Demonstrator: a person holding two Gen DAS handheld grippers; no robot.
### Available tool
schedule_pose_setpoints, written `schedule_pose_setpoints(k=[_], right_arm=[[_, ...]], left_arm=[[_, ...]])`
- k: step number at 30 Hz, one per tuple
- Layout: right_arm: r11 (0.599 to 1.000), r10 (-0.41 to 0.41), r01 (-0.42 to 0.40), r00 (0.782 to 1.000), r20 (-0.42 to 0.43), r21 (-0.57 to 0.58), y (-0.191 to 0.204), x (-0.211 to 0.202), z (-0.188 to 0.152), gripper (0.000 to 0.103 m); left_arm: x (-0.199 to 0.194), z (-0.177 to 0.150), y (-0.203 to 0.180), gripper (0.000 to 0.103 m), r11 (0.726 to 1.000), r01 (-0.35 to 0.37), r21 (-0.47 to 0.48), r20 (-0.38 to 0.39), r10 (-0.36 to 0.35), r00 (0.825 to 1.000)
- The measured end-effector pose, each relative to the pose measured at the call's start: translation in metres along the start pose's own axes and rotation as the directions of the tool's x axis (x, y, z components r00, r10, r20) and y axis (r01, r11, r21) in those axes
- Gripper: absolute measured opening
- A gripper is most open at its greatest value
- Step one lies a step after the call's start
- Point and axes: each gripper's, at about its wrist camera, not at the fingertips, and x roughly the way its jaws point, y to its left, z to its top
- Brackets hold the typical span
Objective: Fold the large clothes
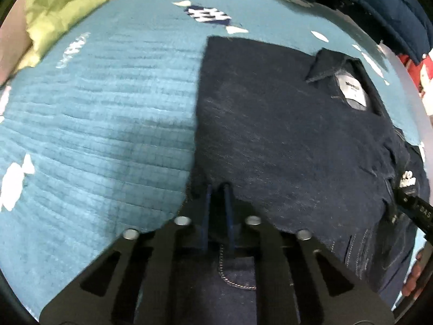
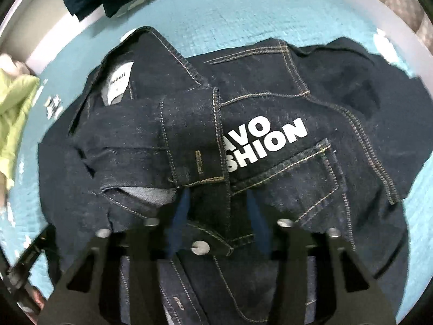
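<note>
A dark denim jacket [image 1: 284, 124] lies on a teal quilted bed cover [image 1: 108, 113], its collar and white neck label toward the far right. In the right wrist view the jacket [image 2: 311, 124] shows white lettering and a chest pocket. My left gripper [image 1: 217, 189] is shut on the jacket's near left edge, fingers close together with denim between them. My right gripper [image 2: 219, 200] is open, its blue fingers [image 2: 180, 216] straddling the button placket with a metal snap [image 2: 200, 246] near its base. The right gripper's body also shows in the left wrist view [image 1: 416, 208].
A lime green garment [image 1: 67, 8] lies at the far left of the bed. Dark blue clothes [image 1: 379, 5] hang or lie at the far right edge. White patches dot the bed cover. Something red [image 1: 422, 73] stands beyond the bed's right edge.
</note>
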Motion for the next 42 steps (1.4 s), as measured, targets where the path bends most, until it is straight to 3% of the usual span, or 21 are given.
schedule_pose_setpoints(k=[2, 10, 13, 16, 20, 26, 27, 29, 32, 34, 35, 36, 39, 42], right_arm=[[0.997, 0.075, -0.075, 0.997, 0.004, 0.025, -0.004, -0.006, 0.004, 0.001], [0.996, 0.091, -0.091, 0.995, 0.048, 0.005, -0.007, -0.022, 0.010, 0.000], [0.999, 0.030, -0.030, 1.000, 0.001, 0.018, -0.011, -0.009, 0.010, 0.000], [0.985, 0.168, -0.163, 0.980, -0.110, 0.057, -0.016, 0.008, -0.002, 0.005], [0.988, 0.154, -0.153, 0.985, -0.076, 0.027, -0.010, 0.009, -0.017, 0.016], [0.978, 0.195, -0.191, 0.980, -0.040, 0.086, -0.007, 0.005, -0.004, 0.017], [0.972, 0.218, -0.214, 0.975, -0.035, 0.093, -0.007, 0.003, -0.003, 0.020], [0.970, 0.229, -0.225, 0.973, -0.037, 0.096, -0.004, 0.006, 0.006, 0.041], [0.969, 0.231, -0.227, 0.972, -0.031, 0.099, 0.002, 0.015, 0.019, 0.045], [0.970, 0.223, -0.215, 0.973, -0.056, 0.114, 0.006, 0.023, 0.021, 0.041], [0.979, 0.183, -0.177, 0.981, -0.061, 0.101, 0.010, 0.029, 0.022, 0.028], [0.987, 0.146, -0.141, 0.988, -0.058, 0.081, 0.009, 0.029, 0.020, 0.004], [0.986, 0.132, -0.129, 0.991, -0.021, 0.104, 0.006, 0.023, 0.018, 0.000], [0.992, 0.103, -0.108, 0.992, 0.077, 0.071, 0.008, -0.001, 0.023, 0.000]], left_arm=[[-0.006, 0.000, 0.006, 0.002, 1.000, -0.003, -0.017, 0.013, 0.004, 1.000], [-0.023, 0.002, 0.024, 0.002, 0.999, -0.029, -0.023, 0.056, 0.030, 0.998], [-0.001, 0.002, 0.025, 0.002, 0.999, -0.050, -0.011, 0.024, 0.051, 0.998], [0.003, -0.002, 0.017, 0.002, 0.994, -0.105, 0.030, 0.043, 0.104, 0.994], [0.000, -0.001, 0.025, 0.002, 0.998, -0.065, 0.004, 0.037, 0.065, 0.997], [-0.002, 0.000, 0.036, 0.002, 0.998, -0.013, -0.060, 0.031, 0.015, 0.999], [-0.003, -0.001, 0.035, 0.002, 0.998, -0.017, -0.054, 0.033, 0.018, 0.999], [-0.003, -0.001, 0.033, 0.002, 0.999, -0.022, -0.050, 0.036, 0.023, 0.999], [-0.002, 0.001, 0.034, 0.003, 0.997, -0.014, -0.072, 0.028, 0.016, 0.999], [-0.001, 0.001, 0.035, 0.003, 0.997, -0.012, -0.081, 0.029, 0.014, 0.999], [-0.001, 0.001, 0.035, 0.003, 0.997, -0.011, -0.082, 0.030, 0.014, 0.999], [-0.001, 0.001, 0.034, 0.003, 0.996, -0.012, -0.085, 0.032, 0.015, 0.999], [-0.002, -0.001, 0.034, 0.003, 0.996, -0.011, -0.085, 0.037, 0.014, 0.999], [-0.003, -0.001, 0.036, 0.003, 0.996, 0.001, -0.091, 0.036, 0.003, 0.999]])
